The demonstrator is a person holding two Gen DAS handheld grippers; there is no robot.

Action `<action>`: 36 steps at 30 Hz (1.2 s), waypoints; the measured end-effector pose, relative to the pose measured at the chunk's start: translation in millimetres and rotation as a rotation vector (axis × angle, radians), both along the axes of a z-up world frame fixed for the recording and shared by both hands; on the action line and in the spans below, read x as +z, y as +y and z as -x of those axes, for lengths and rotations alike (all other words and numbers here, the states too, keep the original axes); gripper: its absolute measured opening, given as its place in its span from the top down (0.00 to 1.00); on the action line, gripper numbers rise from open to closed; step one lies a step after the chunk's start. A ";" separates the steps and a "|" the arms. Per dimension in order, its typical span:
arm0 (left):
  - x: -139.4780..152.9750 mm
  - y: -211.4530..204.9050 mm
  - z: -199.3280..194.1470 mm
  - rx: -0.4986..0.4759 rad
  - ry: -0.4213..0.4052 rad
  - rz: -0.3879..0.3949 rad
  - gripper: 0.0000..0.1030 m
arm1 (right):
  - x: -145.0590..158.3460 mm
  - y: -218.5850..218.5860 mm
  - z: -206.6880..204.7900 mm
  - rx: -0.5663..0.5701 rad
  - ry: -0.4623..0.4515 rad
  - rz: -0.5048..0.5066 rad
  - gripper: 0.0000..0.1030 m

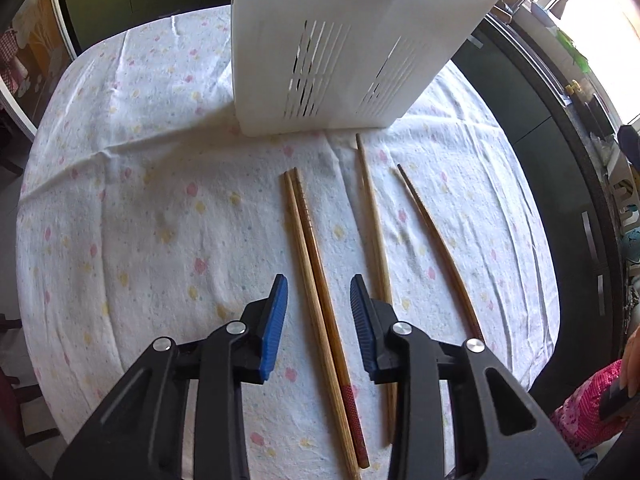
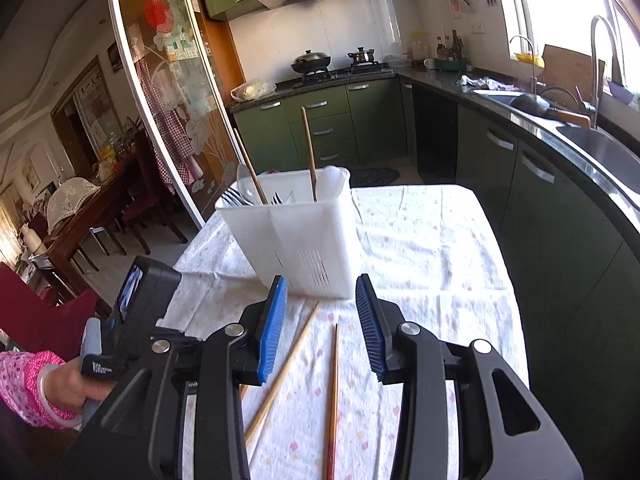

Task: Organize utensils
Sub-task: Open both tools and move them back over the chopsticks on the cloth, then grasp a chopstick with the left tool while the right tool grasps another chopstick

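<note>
Left gripper (image 1: pixel 319 292) part-open astride paired chopsticks (image 1: pixel 316 280), right gripper (image 2: pixel 321 294) part-open, empty; touching sticks may roll apart, one slips out

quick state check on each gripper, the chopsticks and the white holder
left gripper: open, straddling the paired chopsticks, pads not touching them
right gripper: open, empty
two single chopsticks: flat on the tablecloth, apart
white utensil holder: upright, already holding forks and wooden sticks

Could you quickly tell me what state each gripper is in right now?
Left gripper: open, holding nothing, two wooden chopsticks between its blue pads.
Right gripper: open, empty.
</note>
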State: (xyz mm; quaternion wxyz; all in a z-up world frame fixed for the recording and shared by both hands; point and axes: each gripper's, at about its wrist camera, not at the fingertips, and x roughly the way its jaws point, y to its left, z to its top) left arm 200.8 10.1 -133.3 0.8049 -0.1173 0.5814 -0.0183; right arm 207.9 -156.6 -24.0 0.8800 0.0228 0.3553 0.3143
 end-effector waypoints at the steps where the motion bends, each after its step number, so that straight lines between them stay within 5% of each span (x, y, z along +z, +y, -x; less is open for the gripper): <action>1: -0.5 -0.5 -1.5 0.004 0.000 -0.017 0.70 | -5.5 -2.4 0.0 -0.002 0.013 0.005 0.64; 10: -7.7 8.3 -8.8 0.040 0.035 -0.069 0.70 | -42.8 9.3 0.8 0.044 0.101 0.030 0.61; 25: 7.4 0.1 -8.6 0.014 0.001 0.028 0.70 | -48.5 21.4 -5.2 0.058 0.129 0.037 0.59; 36: 0.0 -17.4 -28.2 -0.002 0.020 -0.001 0.70 | -48.1 16.8 -5.7 0.049 0.132 0.032 0.57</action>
